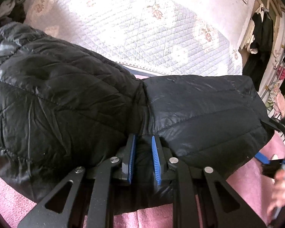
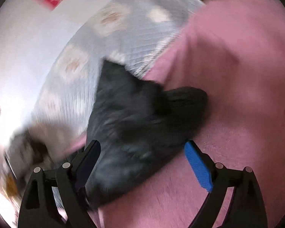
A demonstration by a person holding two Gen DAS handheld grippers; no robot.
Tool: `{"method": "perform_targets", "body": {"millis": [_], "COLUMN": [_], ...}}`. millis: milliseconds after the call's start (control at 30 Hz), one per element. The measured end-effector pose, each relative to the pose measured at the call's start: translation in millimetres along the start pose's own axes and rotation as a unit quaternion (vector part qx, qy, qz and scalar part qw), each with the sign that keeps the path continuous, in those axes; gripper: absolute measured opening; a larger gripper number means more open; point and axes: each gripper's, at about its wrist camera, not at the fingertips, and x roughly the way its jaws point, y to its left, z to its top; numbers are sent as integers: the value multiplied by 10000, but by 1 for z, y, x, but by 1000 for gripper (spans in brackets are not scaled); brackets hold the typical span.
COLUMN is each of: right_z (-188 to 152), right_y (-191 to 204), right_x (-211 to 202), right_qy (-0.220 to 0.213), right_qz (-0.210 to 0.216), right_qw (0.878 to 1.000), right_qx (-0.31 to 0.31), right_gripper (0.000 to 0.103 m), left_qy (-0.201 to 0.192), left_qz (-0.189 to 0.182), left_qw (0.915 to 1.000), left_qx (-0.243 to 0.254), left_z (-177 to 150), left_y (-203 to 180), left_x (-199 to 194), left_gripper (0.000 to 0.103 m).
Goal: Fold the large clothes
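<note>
A black quilted puffer jacket (image 1: 66, 98) lies across a pink blanket (image 1: 247, 172) on a bed, its sleeve or side panel folded over to the right. My left gripper (image 1: 143, 138) is shut on a fold of the jacket at its near edge, with black fabric bunched between the blue pads. In the blurred right wrist view, my right gripper (image 2: 142, 144) stands open wide. A corner of the jacket (image 2: 134, 117) lies just ahead of and between its fingers, and neither pad presses on it. The right gripper (image 1: 271, 163) and a hand (image 1: 281, 186) show at the left wrist view's right edge.
A pale quilted floral bedcover (image 1: 142, 38) lies beyond the jacket. Dark clothes (image 1: 260, 38) hang at the right by a wall. A heap of garments (image 1: 13, 5) sits at the far left. Pink blanket (image 2: 237, 76) fills the right of the right wrist view.
</note>
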Motion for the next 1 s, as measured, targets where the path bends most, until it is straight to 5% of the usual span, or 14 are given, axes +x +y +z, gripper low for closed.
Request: {"method": "perform_targets", "body": {"millis": [67,200,233,333,433,500,600,700,833,900,1000], "right_z": [3,4,3,3,16,35,71,96,107,100,75], "right_y": [-15,0,0,1,29,46,59,87,120,139,166], "right_x": [16,27,29,23,8,-4,-29,-52,-70,-69,-68], "right_qy": [-180,-371,-383,-506,-692,-786,-1081,-1541,-1709,-1682,-1645], "right_qz": [-36,264,375,249,-55,-380,-744,-1230,-1210,-1183,-931], "right_qw": [9975,9988,9984,9984,9927,9877,9793,9543,9405,9350,9275], "right_qx": [679,156,158,-20,-985,-1296,-1543,-2248,-2676,-2891,-3226], "right_gripper": [92,91,84,39,23,22,21,21,21,21,22], "left_qy": [16,19,17,-31,-267,-646,-1350,-1473,-951,-700,-134], "left_qz": [48,15,2,-64,-806,-1281,-631,-143,210,120,-582], "left_qw": [10000,10000,10000,10000,9964,9896,9886,9889,9947,9947,9840], "left_qx": [54,12,0,41,5,-123,216,130,-319,-740,-1676], "left_z": [-1,-1,-1,-1,1,4,12,24,42,43,38], "left_y": [-2,-2,-2,-4,0,7,10,26,68,95,134], "left_x": [1,1,1,-2,-20,-43,-78,-87,-73,-61,-37], "left_gripper": [18,18,18,19,41,67,85,87,86,77,25]}}
